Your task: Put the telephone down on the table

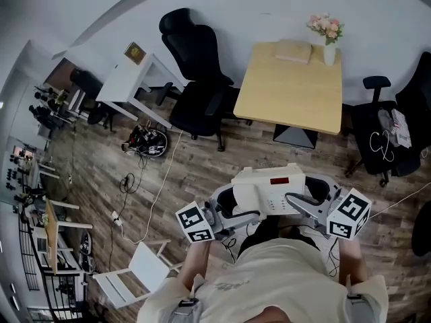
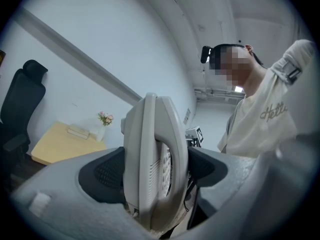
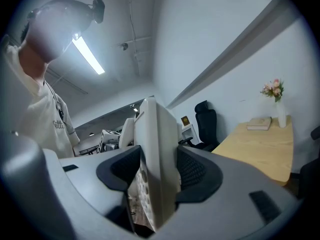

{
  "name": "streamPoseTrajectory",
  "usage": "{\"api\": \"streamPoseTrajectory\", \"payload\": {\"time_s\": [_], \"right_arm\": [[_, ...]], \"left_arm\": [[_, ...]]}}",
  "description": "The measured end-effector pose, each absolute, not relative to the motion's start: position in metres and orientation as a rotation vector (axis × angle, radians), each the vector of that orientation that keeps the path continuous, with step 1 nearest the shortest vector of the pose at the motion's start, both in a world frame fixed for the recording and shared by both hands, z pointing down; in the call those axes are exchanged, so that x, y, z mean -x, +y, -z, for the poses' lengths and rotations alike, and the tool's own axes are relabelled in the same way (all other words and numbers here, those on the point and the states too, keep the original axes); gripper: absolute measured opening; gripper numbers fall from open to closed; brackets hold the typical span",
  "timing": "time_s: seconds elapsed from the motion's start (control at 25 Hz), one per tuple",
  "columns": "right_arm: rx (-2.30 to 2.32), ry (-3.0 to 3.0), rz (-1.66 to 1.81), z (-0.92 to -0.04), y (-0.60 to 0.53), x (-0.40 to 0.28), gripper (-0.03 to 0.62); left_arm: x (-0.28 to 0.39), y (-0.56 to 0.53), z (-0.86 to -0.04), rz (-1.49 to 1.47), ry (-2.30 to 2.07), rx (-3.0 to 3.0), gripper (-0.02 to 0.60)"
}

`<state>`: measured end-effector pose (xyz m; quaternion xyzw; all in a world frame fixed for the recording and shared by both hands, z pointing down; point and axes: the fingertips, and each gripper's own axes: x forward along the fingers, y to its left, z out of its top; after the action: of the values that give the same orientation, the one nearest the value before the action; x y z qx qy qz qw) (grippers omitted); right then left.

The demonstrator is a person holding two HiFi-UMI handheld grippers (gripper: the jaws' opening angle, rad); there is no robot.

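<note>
I hold a white desk telephone (image 1: pixel 273 187) level in front of the person's chest, above the wooden floor. My left gripper (image 1: pixel 236 204) is shut on its left end and my right gripper (image 1: pixel 313 197) is shut on its right end. In the left gripper view the telephone (image 2: pixel 155 154) stands edge-on, clamped between the black pads (image 2: pixel 107 174) of the left gripper (image 2: pixel 155 181). The right gripper view shows the right gripper (image 3: pixel 155 176) squeezing the telephone (image 3: pixel 157 144) in the same manner. The light wooden table (image 1: pixel 289 93) stands ahead, well apart from the telephone.
On the table's far edge sit a vase of pink flowers (image 1: pixel 328 36) and a book (image 1: pixel 294 50). A black office chair (image 1: pixel 199 79) stands left of the table and another (image 1: pixel 387 133) to its right. A white desk (image 1: pixel 138 73), floor cables (image 1: pixel 145 140) and a white chair (image 1: pixel 145 268) lie to the left.
</note>
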<state>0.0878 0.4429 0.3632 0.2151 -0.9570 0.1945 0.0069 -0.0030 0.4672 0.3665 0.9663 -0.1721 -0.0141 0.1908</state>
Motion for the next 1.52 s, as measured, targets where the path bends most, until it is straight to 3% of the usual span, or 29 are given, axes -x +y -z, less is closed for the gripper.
{"api": "streamPoseTrajectory", "payload": {"time_s": [0.84, 1.52], "right_arm": [[-0.805, -2.932, -0.548, -0.331, 0.262, 0.048, 0.218], [-0.733, -2.828, -0.585, -0.343, 0.21, 0.117, 0.218]], "left_arm": [[0.139, 0.279, -0.34, 0.105, -0.345, -2.756, 0.387], [0.209, 0.231, -0.359, 0.288, -0.382, -2.67, 0.387]]}}
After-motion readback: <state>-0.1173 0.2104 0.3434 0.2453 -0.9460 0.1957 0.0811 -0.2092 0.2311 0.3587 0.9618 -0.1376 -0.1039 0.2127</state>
